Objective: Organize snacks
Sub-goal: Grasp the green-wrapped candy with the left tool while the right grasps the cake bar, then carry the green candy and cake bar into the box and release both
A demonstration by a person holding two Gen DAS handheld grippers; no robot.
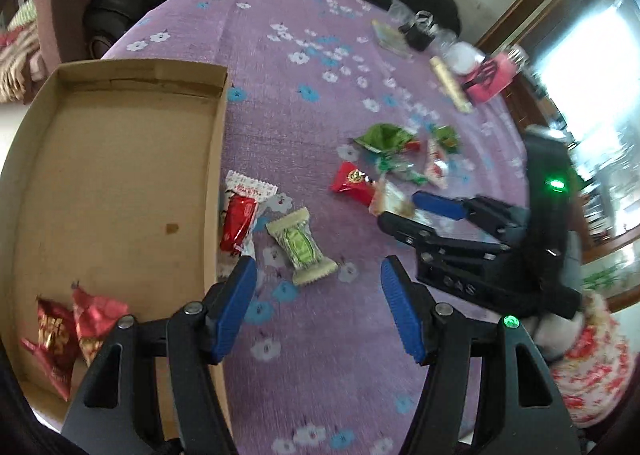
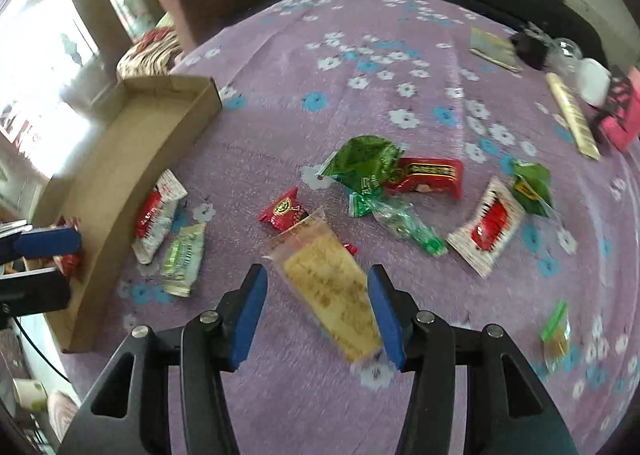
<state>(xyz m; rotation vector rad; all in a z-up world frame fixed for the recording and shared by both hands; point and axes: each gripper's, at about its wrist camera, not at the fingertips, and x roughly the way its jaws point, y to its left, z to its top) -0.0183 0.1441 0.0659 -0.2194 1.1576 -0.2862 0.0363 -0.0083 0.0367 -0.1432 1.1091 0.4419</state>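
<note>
Meanwhile, right gripper (image 2: 318,309) hovers, jaws spread astride the cracker packet (image 2: 328,291); left gripper (image 1: 318,305) spread.

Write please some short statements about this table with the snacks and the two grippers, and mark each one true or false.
1. The shallow brown cardboard tray holds red foil snack packets. True.
2. The right gripper is shut on a green packet. False: its jaws stand open around the yellow cracker in clear wrapper, which lies on the purple flowered tablecloth.
3. The left gripper holds nothing. True: its jaws are open above the cloth.
4. The pale green wrapped biscuit lies inside the tray. False: it lies on the cloth outside the tray.
5. The red and white packet lies beside the tray's wall. True.
</note>
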